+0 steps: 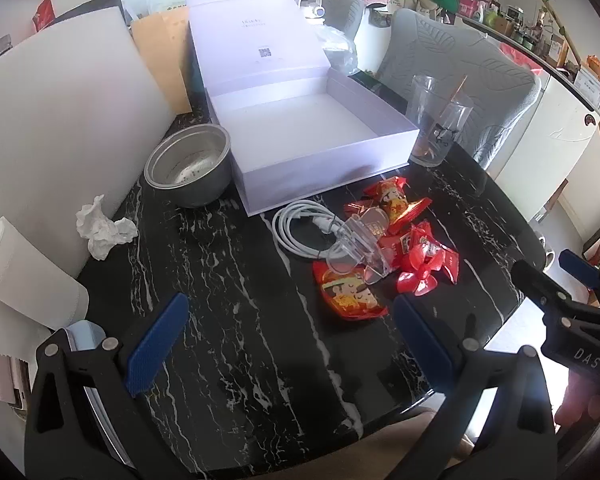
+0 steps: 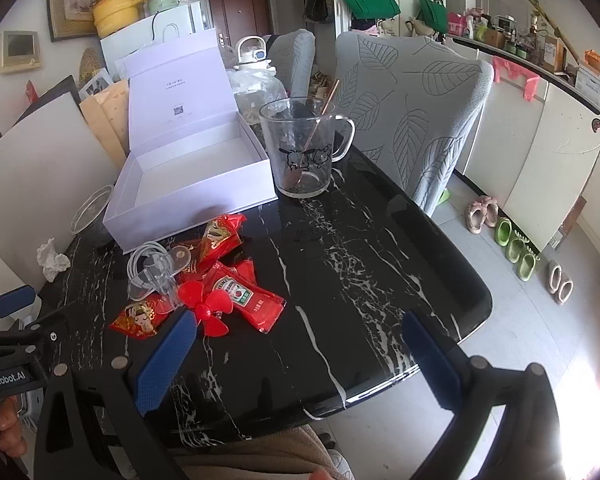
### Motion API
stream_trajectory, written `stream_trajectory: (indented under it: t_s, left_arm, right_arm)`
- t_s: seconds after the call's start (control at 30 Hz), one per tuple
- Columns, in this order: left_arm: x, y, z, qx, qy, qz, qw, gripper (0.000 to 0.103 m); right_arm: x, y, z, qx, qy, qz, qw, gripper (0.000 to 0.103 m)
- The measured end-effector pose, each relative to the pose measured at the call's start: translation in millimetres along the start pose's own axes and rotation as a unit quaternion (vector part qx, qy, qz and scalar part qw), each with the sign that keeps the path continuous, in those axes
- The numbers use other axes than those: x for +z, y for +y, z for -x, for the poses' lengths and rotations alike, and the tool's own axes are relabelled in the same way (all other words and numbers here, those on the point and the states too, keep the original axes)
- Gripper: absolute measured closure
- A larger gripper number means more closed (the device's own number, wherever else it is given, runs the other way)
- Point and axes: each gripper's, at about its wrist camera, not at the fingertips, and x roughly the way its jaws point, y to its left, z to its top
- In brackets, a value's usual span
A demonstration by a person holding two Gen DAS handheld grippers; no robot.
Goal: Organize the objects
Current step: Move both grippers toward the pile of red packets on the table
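**Both grippers empty, pile not yet touched**

Left gripper [image 1: 288,344] hangs over the near part of the black marble table [image 1: 228,280], fingers spread wide, nothing btwn them. Right gripper [image 2: 300,360] same: released, blue pads well apart, holding nothing, hovering above the near table edge.

Stuff to sort sits in a loose heap just in front of the white box [image 1: 312,136]: coiled white cable [image 1: 296,226], clear plastic stand [image 1: 356,248] lying partly on the cable, red snack packets [image 1: 396,198], a ketchup sachet [image 2: 244,294] and a small red fan [image 2: 204,312]. Items overlap, so prob. need picking one at a time from the top.

Box is open, lid propped upright at the back, inside bare — looks like the intended place for the heap; front wall faces the pile, w/ a short reach over it.

Also on table: metal bowl [image 1: 188,168] touching the box's left side, crumpled tissue [image 1: 104,228] near the left edge, glass mug [image 2: 300,148] w/ a spoon in it beside the box's right corner.

Judgement: task at its start. Fan lies nearest the right gripper's left pad, so likely first grab.
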Motion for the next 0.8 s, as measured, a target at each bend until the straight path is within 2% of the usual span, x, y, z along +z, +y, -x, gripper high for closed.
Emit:
stream_trajectory:
  t_s: [0.43, 0.63, 0.8]
  left_arm:
    - [-20.4, -4.0, -12.7, -0.027, 0.018, 0.022, 0.9992, 0.000]
    - [-25.5, -5.8, -22.1, -0.035, 0.022, 0.020, 0.9990, 0.000]
    - [-23.9, -11.3, -26.8, -0.040, 0.016, -0.001, 0.9991, 0.000]
  right_arm:
    - [-23.2, -0.5, -12.3, 0.045, 0.009, 0.028, 0.999, 0.001]
    - [-25.7, 3.3, -28.2, 0.067, 0.022, 0.043, 0.997, 0.007]
    - [-26.0, 10.2, -40.9, 0.096, 0.027, 0.063, 0.993, 0.015]
